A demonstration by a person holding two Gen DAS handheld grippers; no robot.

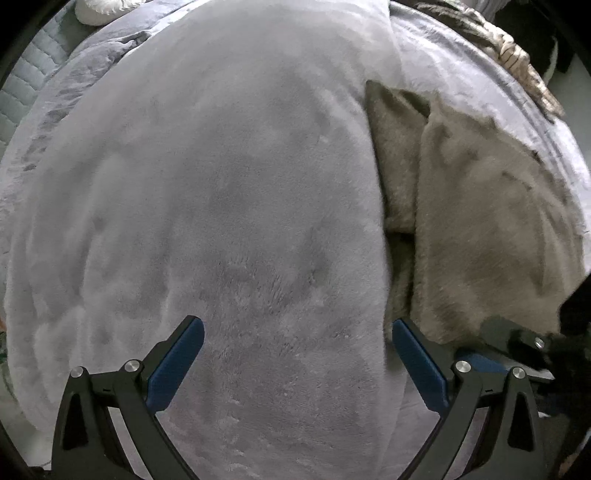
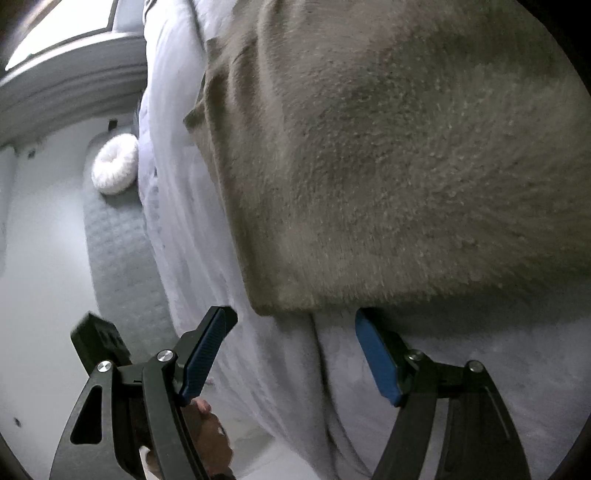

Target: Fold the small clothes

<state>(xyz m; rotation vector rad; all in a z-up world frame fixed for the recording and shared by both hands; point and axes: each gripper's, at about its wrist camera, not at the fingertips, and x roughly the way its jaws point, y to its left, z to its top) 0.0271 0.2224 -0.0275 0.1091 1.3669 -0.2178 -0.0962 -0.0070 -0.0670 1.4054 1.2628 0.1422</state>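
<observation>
A taupe fleece garment (image 1: pixel 480 221) lies folded on a light grey plush blanket (image 1: pixel 221 203), right of the blanket's raised fold. My left gripper (image 1: pixel 297 354) is open and empty over the blanket, left of the garment. My right gripper (image 2: pixel 293 350) is open at the garment's (image 2: pixel 388 166) near edge; its right fingertip (image 2: pixel 369 332) is tucked just under that edge, the left one is over the blanket (image 2: pixel 277 369). Part of the right gripper shows at the lower right of the left wrist view (image 1: pixel 517 339).
A white round cushion (image 2: pixel 115 168) sits on a quilted grey pad (image 2: pixel 122 266) beyond the blanket's edge; it also shows in the left wrist view (image 1: pixel 96 9). A patterned brown fabric (image 1: pixel 509 51) lies at the far right. The pale floor (image 2: pixel 40 295) is to the left.
</observation>
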